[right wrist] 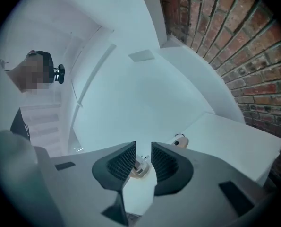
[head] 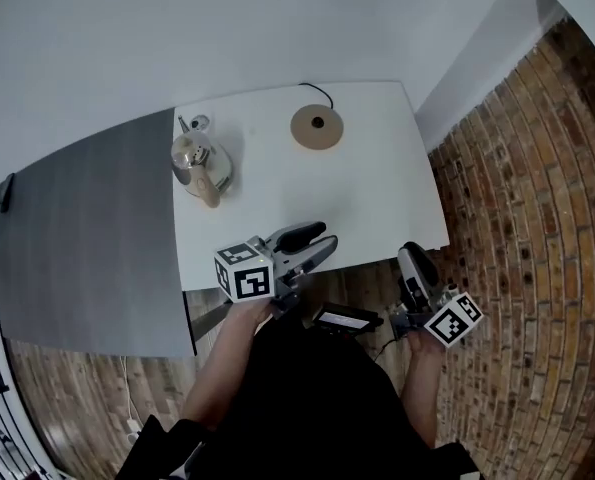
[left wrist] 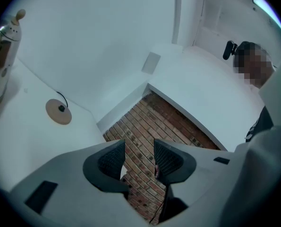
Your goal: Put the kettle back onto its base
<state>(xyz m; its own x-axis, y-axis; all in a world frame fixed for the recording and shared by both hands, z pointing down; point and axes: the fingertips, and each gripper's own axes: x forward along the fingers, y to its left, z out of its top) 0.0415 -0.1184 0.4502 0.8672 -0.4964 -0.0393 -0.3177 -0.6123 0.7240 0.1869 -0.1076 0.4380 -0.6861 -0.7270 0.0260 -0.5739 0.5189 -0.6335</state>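
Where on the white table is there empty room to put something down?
The widest bare patch of the table lies right of the kettle, from the round base to the near edge and out to the right edge. The grey surface on the left is bare too. It is crowded only around the kettle.

The kettle is cut off by the left edge of the left gripper view
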